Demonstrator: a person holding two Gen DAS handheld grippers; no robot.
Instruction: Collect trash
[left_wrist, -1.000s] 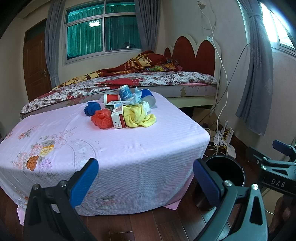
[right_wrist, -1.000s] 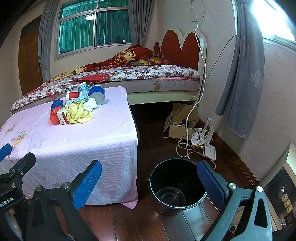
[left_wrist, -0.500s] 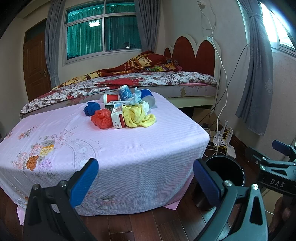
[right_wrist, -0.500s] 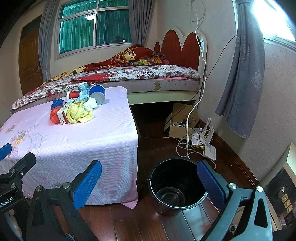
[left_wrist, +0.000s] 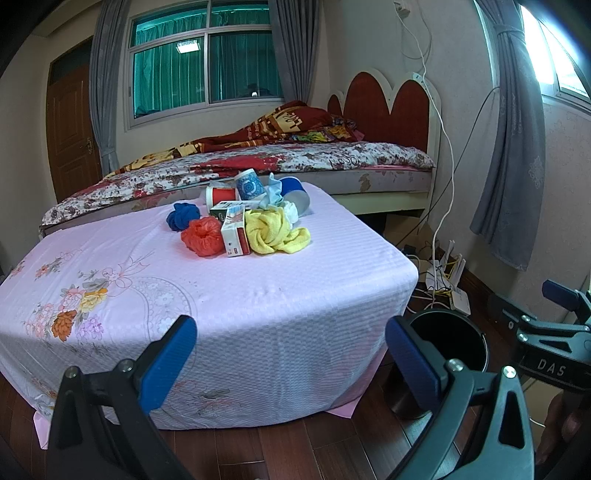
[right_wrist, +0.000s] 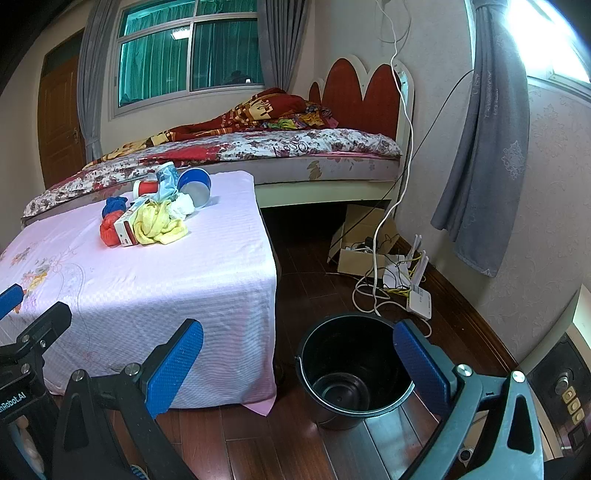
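Both my grippers are spread wide with nothing in them, left gripper (left_wrist: 291, 354) low in front of the pink-sheeted table (left_wrist: 229, 295), right gripper (right_wrist: 299, 362) over the black bucket (right_wrist: 354, 369) on the floor. "DAS" reads on the right tool, "nRobot.AI" on the left. Further back the trash pile (left_wrist: 243, 218) sits mid-table: red bag (left_wrist: 203, 236), carton (left_wrist: 234, 236), yellow cloth (left_wrist: 275, 232), cups. The bed (left_wrist: 295, 162) is behind.

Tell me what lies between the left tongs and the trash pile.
Only bare pink cloth, as the left wrist view shows. The left tongs hang open short of the table, and the trash pile sits at the far end.
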